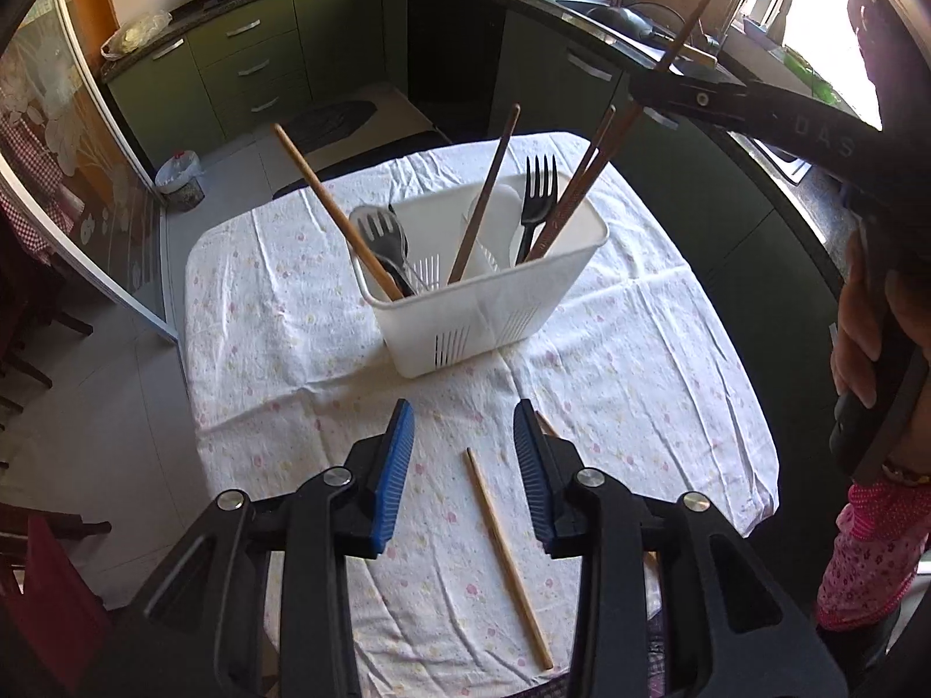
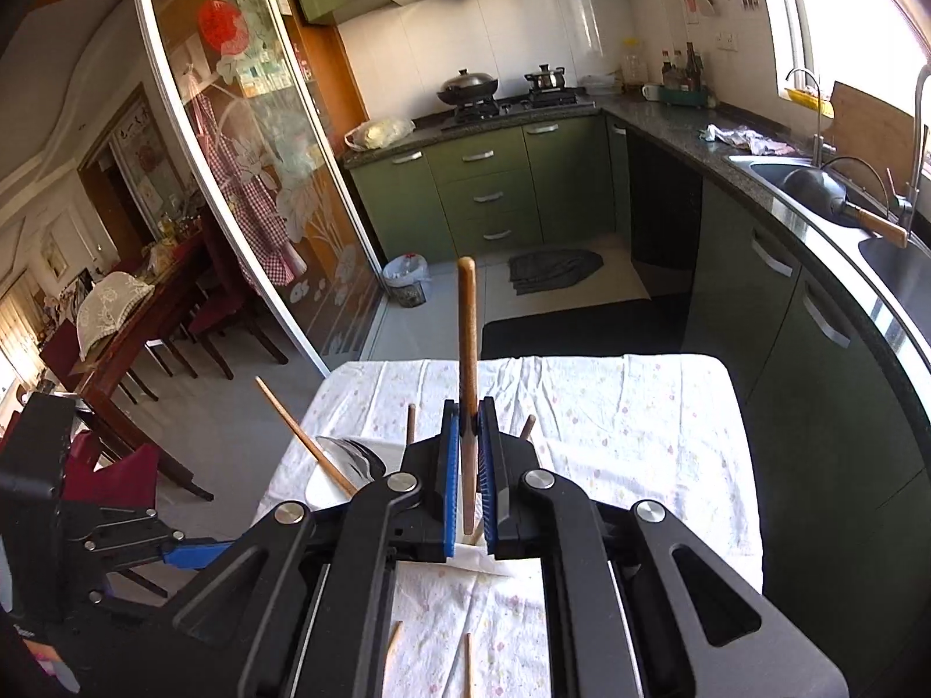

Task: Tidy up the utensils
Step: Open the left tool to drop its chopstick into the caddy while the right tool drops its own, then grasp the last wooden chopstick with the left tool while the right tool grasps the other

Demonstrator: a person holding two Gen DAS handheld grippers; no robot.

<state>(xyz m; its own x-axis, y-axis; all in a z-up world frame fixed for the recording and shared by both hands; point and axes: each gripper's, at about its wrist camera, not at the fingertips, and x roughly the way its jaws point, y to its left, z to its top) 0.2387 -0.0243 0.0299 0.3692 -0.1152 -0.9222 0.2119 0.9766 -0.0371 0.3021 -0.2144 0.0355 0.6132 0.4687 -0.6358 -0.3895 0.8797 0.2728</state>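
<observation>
Right wrist view: our right gripper (image 2: 470,477) clamps a dark chopstick (image 2: 467,349) upright above the white caddy (image 1: 494,314); lower it straight in, while our left gripper (image 1: 464,465) gapes empty over a tabletop chopstick (image 1: 506,547).

Both wrist views high above the shared table (image 1: 640,349), kitchenward.

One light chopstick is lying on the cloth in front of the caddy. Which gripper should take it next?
Left. The left gripper is open and empty, with the light chopstick lying on the cloth between its fingers. The right gripper is shut on a dark chopstick at the white caddy.
</observation>
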